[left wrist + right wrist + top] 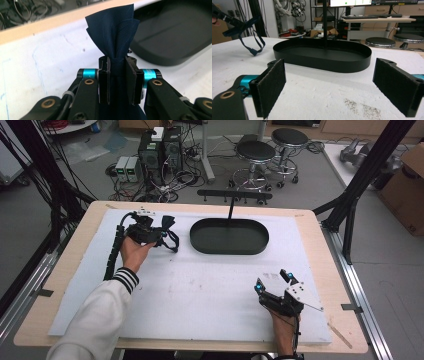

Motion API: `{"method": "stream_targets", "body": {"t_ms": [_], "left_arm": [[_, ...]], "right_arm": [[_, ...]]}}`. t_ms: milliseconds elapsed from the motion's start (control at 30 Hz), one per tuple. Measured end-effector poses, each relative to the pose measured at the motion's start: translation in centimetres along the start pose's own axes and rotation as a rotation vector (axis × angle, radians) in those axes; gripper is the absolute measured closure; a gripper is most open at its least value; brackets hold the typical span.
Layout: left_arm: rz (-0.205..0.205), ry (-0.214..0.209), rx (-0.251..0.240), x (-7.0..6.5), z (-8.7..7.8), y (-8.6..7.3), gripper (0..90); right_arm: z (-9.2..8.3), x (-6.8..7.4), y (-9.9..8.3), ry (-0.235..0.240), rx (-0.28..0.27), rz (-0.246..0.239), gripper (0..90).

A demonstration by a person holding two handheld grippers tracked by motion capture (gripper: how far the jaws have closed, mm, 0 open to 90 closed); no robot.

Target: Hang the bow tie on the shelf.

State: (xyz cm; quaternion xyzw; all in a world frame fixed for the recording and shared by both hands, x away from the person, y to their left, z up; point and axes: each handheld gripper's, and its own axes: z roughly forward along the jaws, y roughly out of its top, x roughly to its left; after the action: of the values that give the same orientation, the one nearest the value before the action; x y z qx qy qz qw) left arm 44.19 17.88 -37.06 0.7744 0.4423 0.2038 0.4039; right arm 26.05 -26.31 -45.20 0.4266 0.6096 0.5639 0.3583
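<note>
While the left gripper [161, 234] is held above the table [65, 285] near its far left corner, a dark blue cloth [116, 37] is pinched between its closed jaws; the right gripper [272, 281] is kept near the front right edge, jaws wide apart, nothing held.

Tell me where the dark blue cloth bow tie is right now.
In the high view the dark blue cloth bow tie is pinched in the left gripper at the table's left, just left of the black oval tray.

Black oval tray [229, 249] with upright post and crossbar [234, 195] on white mat [200, 290]; two stools [255, 151] and computers [160, 150] beyond.
</note>
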Motion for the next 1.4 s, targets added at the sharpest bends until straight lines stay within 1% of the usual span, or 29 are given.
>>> {"method": "stream_targets", "body": {"t_ms": [33, 67, 133, 167, 200, 233, 267, 400, 467, 567, 600, 667, 733, 800, 867, 900, 1000, 1133, 1200, 1233, 1333, 1400], "left_arm": [[-0.002, -0.003, -0.022, 0.0, -0.2, 0.1, 75.0], [-0.002, -0.003, -0.034, 0.0, -0.4, 0.2, 75.1], [0.015, 0.002, -0.051, -0.1, -0.7, 0.5, 75.2], [0.021, 0.0, -0.07, -0.2, -0.9, 0.7, 75.2], [0.018, -0.007, -0.081, -0.2, -1.0, 0.7, 75.2], [0.002, -0.023, -0.1, -0.3, -1.2, 0.8, 75.3], [0.002, -0.027, -0.105, -0.3, -1.3, 0.9, 75.3], [0.012, -0.025, -0.112, -0.2, -1.5, 0.9, 75.3], [0.016, -0.031, -0.138, -0.2, -1.6, 0.9, 75.2], [0.017, -0.031, -0.176, -0.2, -1.9, 1.1, 75.3], [0.014, -0.036, -0.196, -0.2, -2.1, 1.1, 75.3], [0.006, -0.043, -0.211, -0.1, -2.2, 1.2, 75.3], [0.016, -0.047, -0.219, -0.1, -2.4, 1.4, 75.4], [0.04, -0.048, -0.237, -0.3, -2.6, 2.0, 75.4], [0.045, -0.064, -0.255, -0.6, -2.8, 2.6, 75.4], [0.053, -0.067, -0.259, -0.9, -2.9, 3.0, 75.4], [0.057, -0.089, -0.275, -1.4, -3.2, 3.8, 75.4], [0.082, -0.1, -0.285, -2.3, -3.5, 4.7, 75.4], [0.067, -0.126, -0.294, -2.6, -3.5, 5.1, 75.5], [0.065, -0.13, -0.296, -2.8, -3.5, 5.2, 75.4], [0.086, -0.144, -0.297, -3.3, -3.4, 5.7, 75.5], [0.08, -0.181, -0.306, -3.6, -3.3, 6.1, 75.5]], "right_arm": [[0.0, 0.0, 0.0, 0.0, 0.0, 0.0, 10.3], [0.0, 0.0, 0.0, 0.0, 0.0, 0.0, 10.3], [0.0, 0.0, 0.0, 0.0, 0.0, 0.0, 10.3], [0.0, 0.0, 0.0, 0.0, 0.0, 0.0, 10.3], [0.0, 0.0, 0.0, -0.001, -0.001, -0.002, 10.3], [0.0, 0.0, 0.0, -0.001, -0.002, 0.0, 10.3], [0.0, 0.0, 0.0, -0.001, -0.001, -0.003, 10.3], [0.0, 0.0, 0.0, 0.0, 0.002, 0.003, 10.3], [0.0, 0.0, 0.0, 0.0, 0.002, 0.003, 10.3], [0.0, 0.0, 0.0, -0.002, 0.0, 0.0, 10.3], [0.0, 0.0, 0.0, -0.002, 0.0, 0.0, 10.3], [0.0, 0.0, 0.0, -0.001, -0.001, 0.0, 10.3], [0.0, 0.0, 0.0, -0.001, -0.001, -0.001, 10.3], [0.0, 0.0, 0.0, -0.001, -0.001, -0.001, 10.3], [0.0, 0.0, 0.0, -0.001, 0.0, -0.002, 10.3], [0.0, 0.0, 0.0, -0.002, 0.0, 0.0, 10.3], [0.0, 0.0, 0.0, -0.002, 0.0, 0.0, 10.3], [0.0, 0.0, 0.0, -0.001, 0.0, 0.002, 10.3], [0.0, 0.0, 0.0, -0.001, 0.0, -0.001, 10.3], [0.0, 0.0, 0.0, -0.002, -0.001, -0.001, 10.3], [0.0, -0.1, 0.0, 0.001, 0.0, 0.006, 10.3], [0.0, -0.1, 0.0, 0.001, 0.0, 0.005, 10.3]]}}
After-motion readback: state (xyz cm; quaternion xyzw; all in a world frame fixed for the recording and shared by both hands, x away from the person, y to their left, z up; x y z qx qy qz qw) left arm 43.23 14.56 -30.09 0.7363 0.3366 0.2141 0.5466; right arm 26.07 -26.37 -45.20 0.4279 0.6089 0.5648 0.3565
